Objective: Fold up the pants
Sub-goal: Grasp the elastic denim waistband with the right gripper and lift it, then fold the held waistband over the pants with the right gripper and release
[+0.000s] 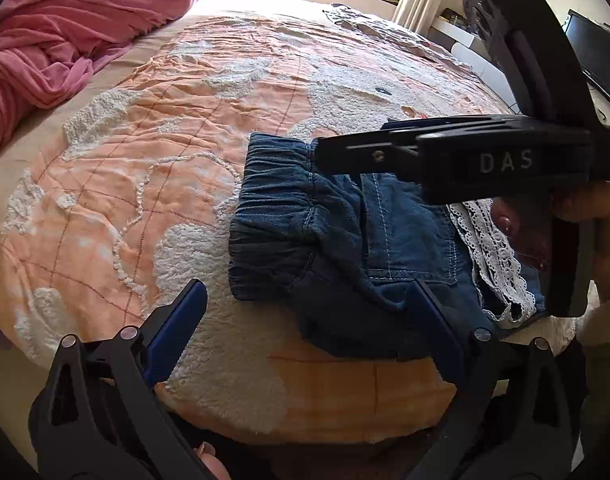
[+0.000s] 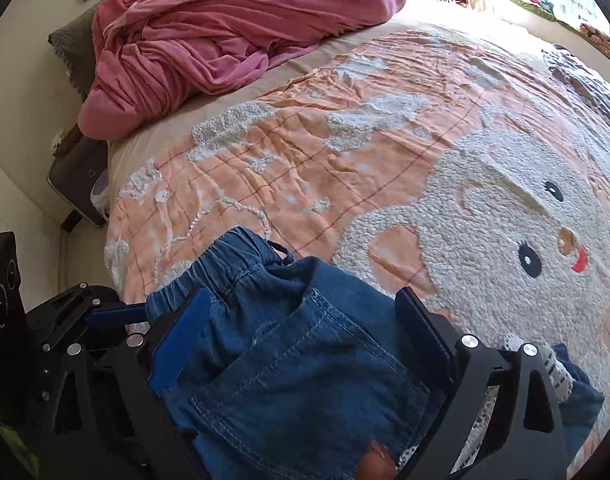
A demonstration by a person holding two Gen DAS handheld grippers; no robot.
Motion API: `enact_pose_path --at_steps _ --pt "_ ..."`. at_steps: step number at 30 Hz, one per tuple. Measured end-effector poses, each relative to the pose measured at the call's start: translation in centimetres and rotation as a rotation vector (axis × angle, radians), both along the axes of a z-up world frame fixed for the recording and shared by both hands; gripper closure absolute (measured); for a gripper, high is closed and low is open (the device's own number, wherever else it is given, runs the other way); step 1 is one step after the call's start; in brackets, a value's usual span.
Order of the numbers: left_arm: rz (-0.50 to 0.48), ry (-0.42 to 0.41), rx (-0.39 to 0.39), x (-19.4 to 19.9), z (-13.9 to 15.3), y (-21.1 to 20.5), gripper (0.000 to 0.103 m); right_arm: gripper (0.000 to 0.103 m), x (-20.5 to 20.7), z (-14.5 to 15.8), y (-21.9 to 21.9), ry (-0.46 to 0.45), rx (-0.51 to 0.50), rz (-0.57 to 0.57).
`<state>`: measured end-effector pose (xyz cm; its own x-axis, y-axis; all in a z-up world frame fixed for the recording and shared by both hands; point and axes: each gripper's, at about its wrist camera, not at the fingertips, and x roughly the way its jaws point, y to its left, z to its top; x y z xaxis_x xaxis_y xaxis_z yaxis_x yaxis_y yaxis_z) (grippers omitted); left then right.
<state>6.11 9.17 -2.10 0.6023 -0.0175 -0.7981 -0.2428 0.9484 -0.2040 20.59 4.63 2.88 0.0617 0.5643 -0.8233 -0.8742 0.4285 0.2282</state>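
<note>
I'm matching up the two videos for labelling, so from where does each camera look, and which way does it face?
Left wrist view: sits on the left claw, angled down across the bed at the folded jeans; shows its own open fingers, the right claw and a hand.
Right wrist view: sits on the right claw, close above the jeans, facing the pink blanket; shows its own open fingers, and the left claw.
Both share the jeans, bed and pink blanket.
</note>
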Motion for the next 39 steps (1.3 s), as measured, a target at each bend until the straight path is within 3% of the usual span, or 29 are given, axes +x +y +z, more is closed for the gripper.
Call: enact_pose_path --at_steps 5,10,16,22,24,27,33,39 --pt "0.005 0.009 -0.021 0.2 -0.4 0.4 0.010 0.028 -0.2 -1.5 2.4 0.016 -0.043 0.053" --pt "0.009 0.008 -0.037 0.3 -0.6 0.8 0.010 0.065 -1.0 -2.1 3.4 0.034 -0.045 0.103" --pt "0.007 0.003 -0.051 0.5 -0.6 0.9 0.010 0.083 -1.2 -1.5 2.6 0.055 -0.018 0.095" --pt "-0.016 -0.053 -0.189 1.1 -0.1 0.9 0.011 0.088 -0.6 0.5 -0.3 0.099 0.085 0.066" --pt "-0.017 -0.083 -0.256 1.2 0.2 1.0 0.039 0.088 -0.4 1.7 -1.6 0.091 0.123 0.052" --pt "-0.023 -0.114 -0.316 1.3 0.9 0.8 0.055 0.088 0.3 3.5 -4.3 0.090 0.183 0.026" --pt "-0.114 -0.191 -0.239 2.3 4.7 -3.8 0.055 0.088 2.0 5.9 -10.9 0.078 0.293 -0.039" --pt "-0.228 -0.206 -0.088 5.0 6.2 -10.0 0.054 0.085 4.0 5.9 -18.2 0.077 0.370 -0.130"
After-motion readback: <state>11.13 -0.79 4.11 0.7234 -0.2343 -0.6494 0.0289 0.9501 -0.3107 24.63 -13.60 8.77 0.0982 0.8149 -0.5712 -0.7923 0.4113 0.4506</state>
